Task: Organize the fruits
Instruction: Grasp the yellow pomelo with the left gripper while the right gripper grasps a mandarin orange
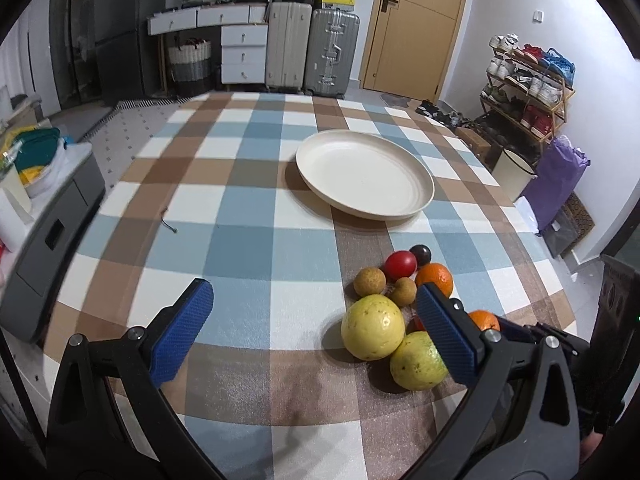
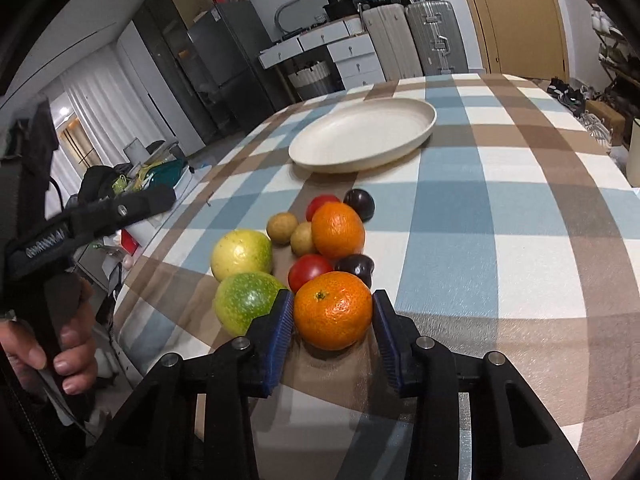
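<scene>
Right wrist view: an orange [image 2: 333, 311] is seen between the blue pads [image 2: 280, 334] of the right gripper [image 2: 332, 320], the jaws closed against its sides while it rests on the checked tablecloth [image 2: 500, 208]. Behind it a tomato [image 2: 310, 272], a dark plum [image 2: 355, 267], two green-yellow guavas [image 2: 242, 255] and a second orange [image 2: 338, 230] are clustered, with the cream plate [image 2: 362, 136] lying empty farther off. A hand [image 2: 68, 356] on the left gripper's handle is shown only here. In the left wrist view, the left gripper [image 1: 314, 300] is held low over the cloth, jaws wide apart, beside the fruit.
</scene>
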A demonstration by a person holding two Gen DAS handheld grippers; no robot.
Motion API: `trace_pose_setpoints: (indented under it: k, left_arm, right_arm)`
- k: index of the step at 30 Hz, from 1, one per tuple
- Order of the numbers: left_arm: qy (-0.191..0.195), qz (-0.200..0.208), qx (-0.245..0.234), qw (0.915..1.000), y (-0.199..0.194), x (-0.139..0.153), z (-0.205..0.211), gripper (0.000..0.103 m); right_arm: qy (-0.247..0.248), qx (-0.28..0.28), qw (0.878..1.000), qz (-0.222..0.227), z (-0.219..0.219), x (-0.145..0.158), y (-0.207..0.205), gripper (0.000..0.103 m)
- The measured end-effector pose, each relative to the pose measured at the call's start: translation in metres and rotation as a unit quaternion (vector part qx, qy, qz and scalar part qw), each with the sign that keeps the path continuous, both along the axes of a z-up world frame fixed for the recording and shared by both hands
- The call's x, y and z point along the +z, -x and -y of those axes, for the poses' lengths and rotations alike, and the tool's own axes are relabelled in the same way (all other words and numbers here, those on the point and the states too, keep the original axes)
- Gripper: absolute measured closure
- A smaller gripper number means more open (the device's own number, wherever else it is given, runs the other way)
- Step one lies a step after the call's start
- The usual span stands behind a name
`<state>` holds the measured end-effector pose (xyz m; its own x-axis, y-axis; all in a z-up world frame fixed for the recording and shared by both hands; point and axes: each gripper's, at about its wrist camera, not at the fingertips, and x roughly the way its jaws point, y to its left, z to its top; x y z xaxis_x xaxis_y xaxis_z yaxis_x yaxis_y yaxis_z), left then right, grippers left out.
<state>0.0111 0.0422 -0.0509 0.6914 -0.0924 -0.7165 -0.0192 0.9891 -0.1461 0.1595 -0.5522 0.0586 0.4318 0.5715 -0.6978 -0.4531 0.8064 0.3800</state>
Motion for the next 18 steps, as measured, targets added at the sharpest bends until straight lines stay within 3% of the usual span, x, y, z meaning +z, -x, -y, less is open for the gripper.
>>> trace_pose_setpoints:
  k: [11, 18]
  left_arm:
    - [0.075, -0.069, -0.049, 0.9936, -0.015, -0.033, -0.008, 0.002]
    - [0.077, -0.087, -0.067, 0.9909, -0.027, -0.047, 0.004, 0.002]
  right_arm:
    - [-0.007, -0.006, 1.0, -0.003, 0.008, 0.0, -0.004, 0.063]
    - [-0.013, -0.001, 1.0, -0.003, 0.008, -0.002, -0.007, 0.063]
